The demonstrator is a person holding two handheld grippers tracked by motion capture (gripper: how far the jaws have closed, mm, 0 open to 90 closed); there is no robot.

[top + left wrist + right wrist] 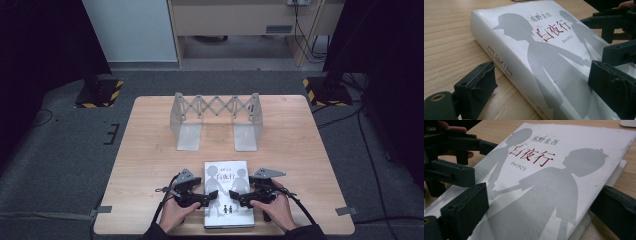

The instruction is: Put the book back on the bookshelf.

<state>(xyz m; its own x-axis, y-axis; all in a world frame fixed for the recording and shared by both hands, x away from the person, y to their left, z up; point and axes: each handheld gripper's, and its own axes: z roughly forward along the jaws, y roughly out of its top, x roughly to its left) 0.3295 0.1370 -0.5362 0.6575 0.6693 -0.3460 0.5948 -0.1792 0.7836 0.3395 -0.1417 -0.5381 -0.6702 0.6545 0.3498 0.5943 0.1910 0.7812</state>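
A thick white book (227, 192) with grey silhouettes and red characters on its cover lies flat near the table's front edge. My left gripper (210, 197) is open at the book's left side. In the left gripper view one jaw rests on the wood beside the spine (499, 62) and the other hangs over the cover. My right gripper (239, 198) is open at the book's right side. In the right gripper view its jaws straddle the page edge of the book (554, 182), one over the cover and one past the edge. A hand holds each gripper.
An expandable metal book rack (215, 117) with two upright end plates stands at the middle back of the wooden table (150, 150). Dark carpet surrounds the table, with stand bases and cables on the floor behind.
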